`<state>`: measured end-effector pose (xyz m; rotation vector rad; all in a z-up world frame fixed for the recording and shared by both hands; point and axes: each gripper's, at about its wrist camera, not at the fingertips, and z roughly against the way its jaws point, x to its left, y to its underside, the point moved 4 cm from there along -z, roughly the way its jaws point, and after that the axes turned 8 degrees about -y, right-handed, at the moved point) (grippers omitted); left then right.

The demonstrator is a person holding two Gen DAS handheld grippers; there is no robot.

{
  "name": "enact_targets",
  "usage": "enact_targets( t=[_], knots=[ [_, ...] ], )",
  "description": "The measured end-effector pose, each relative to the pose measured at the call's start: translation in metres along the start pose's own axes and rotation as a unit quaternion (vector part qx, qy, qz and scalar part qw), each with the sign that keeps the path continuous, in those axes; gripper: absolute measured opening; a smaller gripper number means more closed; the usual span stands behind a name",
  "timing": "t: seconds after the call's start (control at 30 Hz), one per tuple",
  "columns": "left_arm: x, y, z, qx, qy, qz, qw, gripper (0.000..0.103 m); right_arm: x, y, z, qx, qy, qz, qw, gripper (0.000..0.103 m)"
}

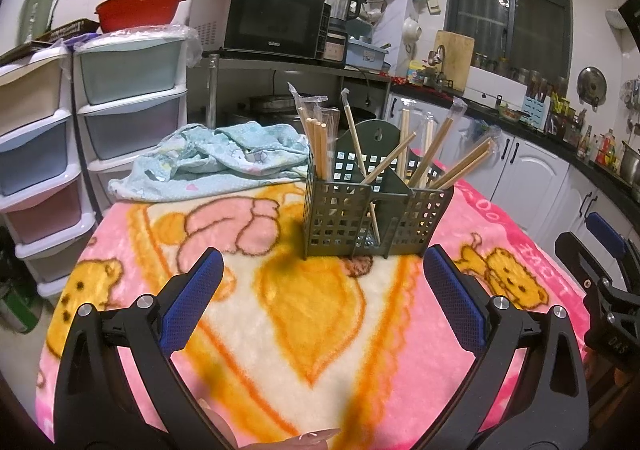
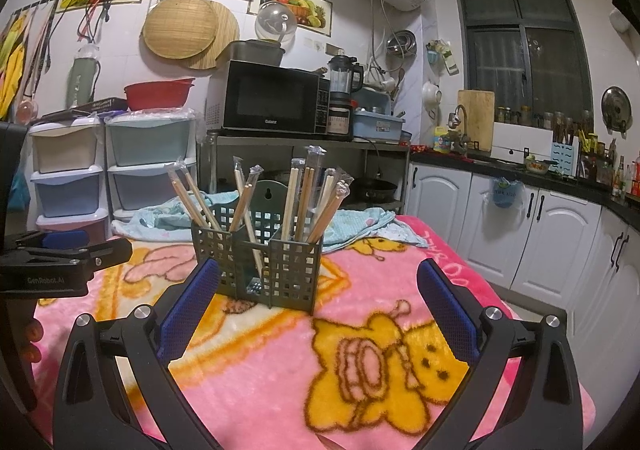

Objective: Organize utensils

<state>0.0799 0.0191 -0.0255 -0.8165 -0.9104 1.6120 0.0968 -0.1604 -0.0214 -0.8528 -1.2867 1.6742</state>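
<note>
Utensil holder on the pink blanket, both grippers empty.

The pink blanket point(image 1: 400, 350) covers the table, and the dark green utensil holder point(image 1: 360, 218) stands on it, in front of a crumpled light blue cloth point(image 1: 216, 158). Wrapped chopsticks point(image 2: 304, 202) lean in the holder's compartments. The left gripper point(image 1: 324, 290) and the right gripper point(image 2: 316, 298) are near the holder, both with fingers spread wide and holding nothing.

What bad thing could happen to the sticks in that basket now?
The chopsticks lean outward at all angles, so a gripper reaching in might bump the others and flick some out. The holder stands on a soft fuzzy blanket, so a sideways pull could tip it. Both grippers, left and right, are open and empty.
</note>
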Motion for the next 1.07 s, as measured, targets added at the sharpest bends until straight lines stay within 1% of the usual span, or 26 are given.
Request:
enact_targets(
  t=[0.2,0.37,0.53,0.67,0.8,0.87,0.93,1.0,1.03,1.07],
  knots=[
    [0.000,0.000,0.000,0.000,0.000,0.000,1.0000,0.092,-0.001,0.000,0.000,0.000,0.001,0.000,1.000,0.096],
    [-0.001,0.000,-0.001,0.007,0.014,0.004,0.9999,0.092,0.000,0.000,0.000,-0.001,0.003,0.000,1.000,0.096],
    [-0.002,0.001,0.000,0.007,0.016,0.008,0.9998,0.092,-0.002,-0.003,0.001,-0.001,0.008,-0.001,1.000,0.096],
    [-0.003,0.003,-0.005,0.014,0.011,0.005,0.9998,0.092,-0.006,-0.006,0.002,-0.004,0.012,-0.001,1.000,0.096],
    [-0.004,0.006,-0.012,0.025,0.018,0.011,0.9994,0.092,-0.012,-0.007,0.001,-0.002,0.019,-0.003,1.000,0.096],
    [-0.006,0.007,-0.017,0.036,0.020,0.010,0.9991,0.092,-0.019,-0.009,0.000,-0.004,0.025,-0.001,1.000,0.096],
    [-0.002,0.007,-0.025,0.048,0.014,0.009,0.9987,0.092,-0.030,-0.011,-0.002,-0.003,0.031,-0.007,0.999,0.096],
    [0.006,0.005,-0.037,0.065,0.002,0.010,0.9978,0.092,-0.045,-0.011,-0.007,0.009,0.032,-0.021,0.999,0.096],
    [0.017,0.001,-0.052,0.084,-0.015,0.014,0.9963,0.092,-0.059,-0.009,-0.017,0.032,0.029,-0.034,0.998,0.096],
    [0.025,-0.001,-0.060,0.093,-0.023,0.018,0.9953,0.092,-0.073,-0.006,-0.030,0.064,0.030,-0.045,0.996,0.096]
  ],
)
